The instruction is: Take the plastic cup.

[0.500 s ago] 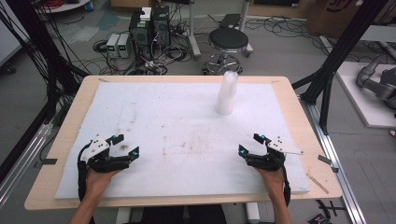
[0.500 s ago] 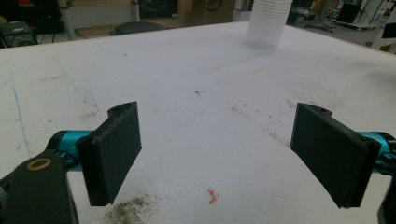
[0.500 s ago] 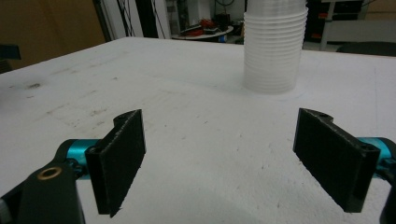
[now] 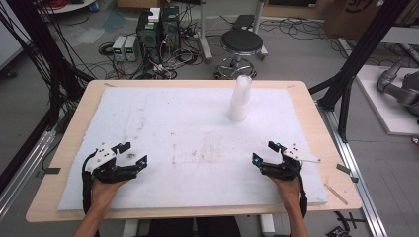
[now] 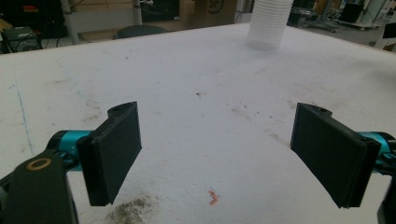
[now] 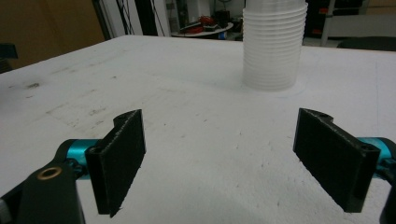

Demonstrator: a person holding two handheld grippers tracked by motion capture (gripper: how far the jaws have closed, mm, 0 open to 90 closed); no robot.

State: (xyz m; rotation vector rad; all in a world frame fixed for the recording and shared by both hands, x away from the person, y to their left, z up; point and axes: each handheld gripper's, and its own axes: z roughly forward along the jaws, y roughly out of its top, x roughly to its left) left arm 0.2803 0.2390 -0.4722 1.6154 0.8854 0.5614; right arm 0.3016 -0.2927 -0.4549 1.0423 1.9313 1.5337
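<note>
I counted two grippers on the table and one stack of cups. My left gripper (image 4: 131,155) sat near the front left corner of the white foam sheet (image 4: 188,118), and my right gripper (image 4: 265,152) sat near the front right corner, the two well apart. Each was held by one hand coming in from the near edge. In the left gripper view the two black jaws stood wide apart with nothing between them except bare, stained sheet. In the right gripper view the jaws also stood wide apart and held nothing.

The stack of cups (image 4: 240,98) was the only container I could make out: clear plastic cups nested one inside another, standing upright on the far half of the sheet, right of its middle. In the right gripper view the stack of cups (image 6: 273,44) rose straight ahead, far beyond the jaws; I could see many rims ringed along it but could not count them surely. Whether anything lay inside the top cup I could not tell. Neither gripper touched the stack.

Behind the table stood one round black stool (image 4: 241,42) on the floor.
</note>
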